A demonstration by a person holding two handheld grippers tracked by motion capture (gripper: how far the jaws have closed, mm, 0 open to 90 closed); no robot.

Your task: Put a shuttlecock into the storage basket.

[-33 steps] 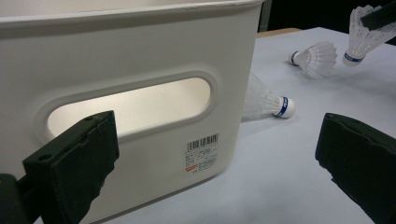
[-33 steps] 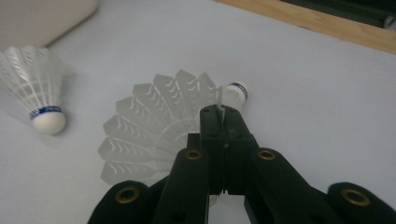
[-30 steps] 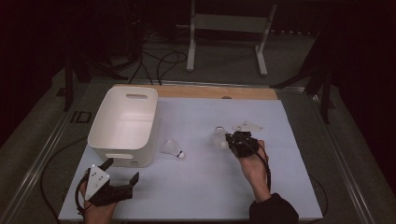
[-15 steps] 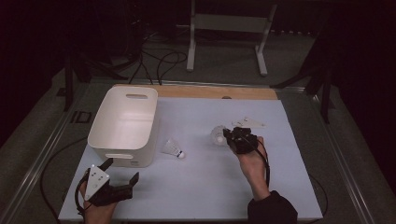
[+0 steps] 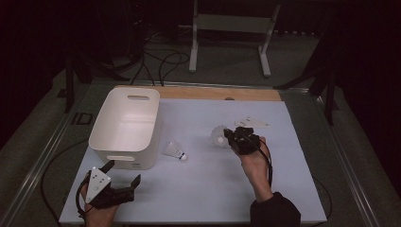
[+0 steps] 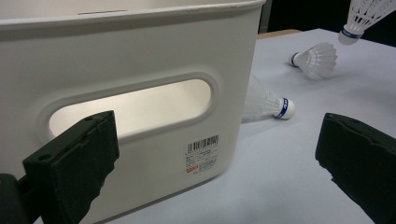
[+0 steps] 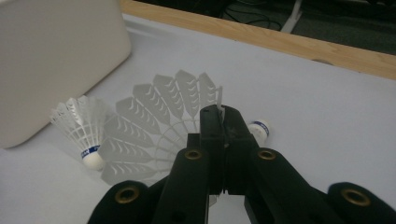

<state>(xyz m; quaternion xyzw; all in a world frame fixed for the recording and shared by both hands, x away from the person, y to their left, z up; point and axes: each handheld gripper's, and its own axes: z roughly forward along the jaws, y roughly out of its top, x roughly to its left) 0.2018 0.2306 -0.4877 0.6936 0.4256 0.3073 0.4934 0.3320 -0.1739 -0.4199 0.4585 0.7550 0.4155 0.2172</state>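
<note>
My right gripper is shut on the feather rim of a white shuttlecock, right of the table's middle. The left gripper view has that shuttlecock raised above the table. A second shuttlecock lies under it; its blue-banded cork peeks past my jaws. A third shuttlecock lies beside the white bin. My left gripper is open at the front left, facing the bin's handle slot, nothing between its jaws.
The bin stands at the table's left with its inside empty as far as I can see. A wooden strip runs along the far edge of the white tabletop. A metal stand and cables sit on the floor behind.
My right gripper has edged slightly left and away with the shuttlecock in it. The left gripper has stayed put.
</note>
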